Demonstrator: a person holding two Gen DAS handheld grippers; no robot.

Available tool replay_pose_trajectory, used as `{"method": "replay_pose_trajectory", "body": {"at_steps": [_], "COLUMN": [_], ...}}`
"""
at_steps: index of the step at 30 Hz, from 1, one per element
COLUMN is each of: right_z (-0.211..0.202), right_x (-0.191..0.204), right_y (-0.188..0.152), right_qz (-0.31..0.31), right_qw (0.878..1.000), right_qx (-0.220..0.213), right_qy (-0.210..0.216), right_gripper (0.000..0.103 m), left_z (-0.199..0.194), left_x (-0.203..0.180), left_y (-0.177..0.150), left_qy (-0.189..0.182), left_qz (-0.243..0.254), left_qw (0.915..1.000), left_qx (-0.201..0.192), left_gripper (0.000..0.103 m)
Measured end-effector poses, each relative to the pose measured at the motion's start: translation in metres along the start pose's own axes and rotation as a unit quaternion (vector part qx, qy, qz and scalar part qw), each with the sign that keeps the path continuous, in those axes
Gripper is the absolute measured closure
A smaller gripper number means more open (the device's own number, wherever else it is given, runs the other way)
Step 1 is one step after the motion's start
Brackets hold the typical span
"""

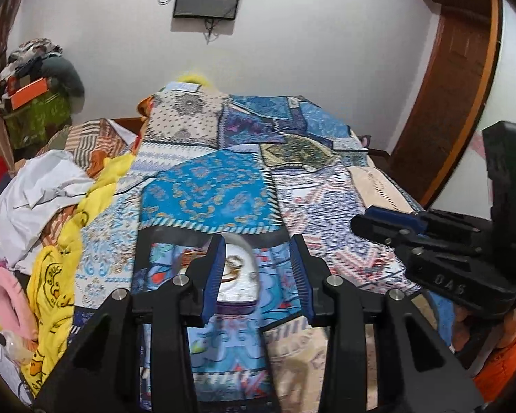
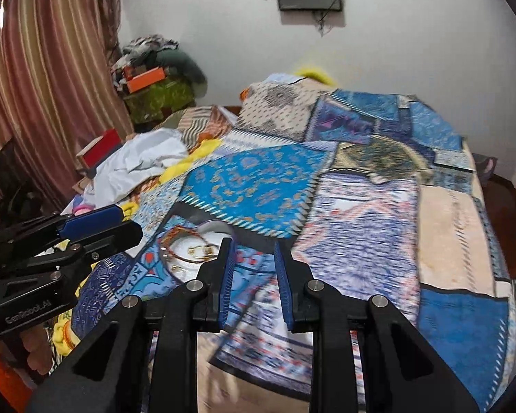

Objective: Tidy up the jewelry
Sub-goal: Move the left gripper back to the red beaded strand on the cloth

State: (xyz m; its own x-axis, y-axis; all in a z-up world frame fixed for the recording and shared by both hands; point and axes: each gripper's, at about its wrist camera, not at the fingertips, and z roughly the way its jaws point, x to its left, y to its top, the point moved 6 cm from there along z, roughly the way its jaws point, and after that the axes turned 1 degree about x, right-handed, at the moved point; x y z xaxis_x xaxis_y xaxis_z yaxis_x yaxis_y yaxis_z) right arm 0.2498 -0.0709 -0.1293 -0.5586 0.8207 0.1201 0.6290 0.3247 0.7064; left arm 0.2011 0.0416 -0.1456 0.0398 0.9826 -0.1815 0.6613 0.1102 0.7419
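Because the jewelry sits in a shallow white dish (image 1: 239,275) on the patchwork bedspread (image 1: 206,186), I keep my left gripper (image 1: 256,277) straight over it, low in the middle of the left wrist view, so the dish shows through the gap between the blue pads (image 1: 212,275). Those jaws stand spread with nothing pinched; a gold ring (image 1: 233,261) lies on the dish, free of both pads. My right gripper (image 1: 388,220) pokes in from the right edge of that view, off to the side of the dish, where it will not crowd the left one. A heap of loose clothes (image 1: 48,227) fills the lower left (pushed aside, I would judge, to leave the spread bare for sorting). In the right wrist view the dish (image 2: 192,253) lies left of centre, holding bangles (image 2: 170,237) and gold rings (image 2: 199,250), just beyond my left-hand pad. My right gripper (image 2: 254,280) has its jaws apart by a narrow gap, holding nothing, only bedspread (image 2: 361,227) behind them. My left gripper (image 2: 96,227) reaches in from the left edge, beside the dish.
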Motion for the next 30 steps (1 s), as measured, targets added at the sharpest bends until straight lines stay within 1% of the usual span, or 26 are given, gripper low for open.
{"method": "replay_pose_trajectory", "body": {"at_steps": [5,8,12,16,19,25,30], "right_z": [-0.026,-0.040,-0.052,-0.055,-0.052,-0.042,-0.033], "right_x": [-0.031,-0.050,-0.073,-0.095,-0.108,-0.126,-0.132], "right_y": [-0.001,-0.006,-0.015,-0.030,-0.041,-0.064,-0.078], "right_qz": [0.019,0.034,0.047,0.064,0.080,0.097,0.108], "right_qw": [0.999,0.998,0.996,0.994,0.993,0.992,0.991], "right_qx": [-0.024,-0.034,-0.034,-0.026,-0.014,0.012,0.031], "right_qy": [-0.030,-0.045,-0.064,-0.079,-0.081,-0.081,-0.071], "right_gripper": [0.074,0.073,0.073,0.073,0.073,0.073,0.073], "left_z": [0.013,0.021,0.035,0.051,0.064,0.089,0.105], "left_x": [-0.033,-0.052,-0.073,-0.089,-0.099,-0.108,-0.111], "left_y": [0.001,0.001,-0.001,-0.008,-0.016,-0.034,-0.044], "left_qy": [-0.020,-0.031,-0.046,-0.057,-0.061,-0.065,-0.066], "left_qz": [0.021,0.034,0.047,0.056,0.065,0.067,0.068], "left_qw": [0.9995,0.9988,0.9974,0.9956,0.9940,0.9909,0.9892], "left_qx": [0.011,0.017,0.029,0.048,0.063,0.097,0.111], "left_gripper": [0.064,0.064,0.063,0.063,0.063,0.063,0.063]}}
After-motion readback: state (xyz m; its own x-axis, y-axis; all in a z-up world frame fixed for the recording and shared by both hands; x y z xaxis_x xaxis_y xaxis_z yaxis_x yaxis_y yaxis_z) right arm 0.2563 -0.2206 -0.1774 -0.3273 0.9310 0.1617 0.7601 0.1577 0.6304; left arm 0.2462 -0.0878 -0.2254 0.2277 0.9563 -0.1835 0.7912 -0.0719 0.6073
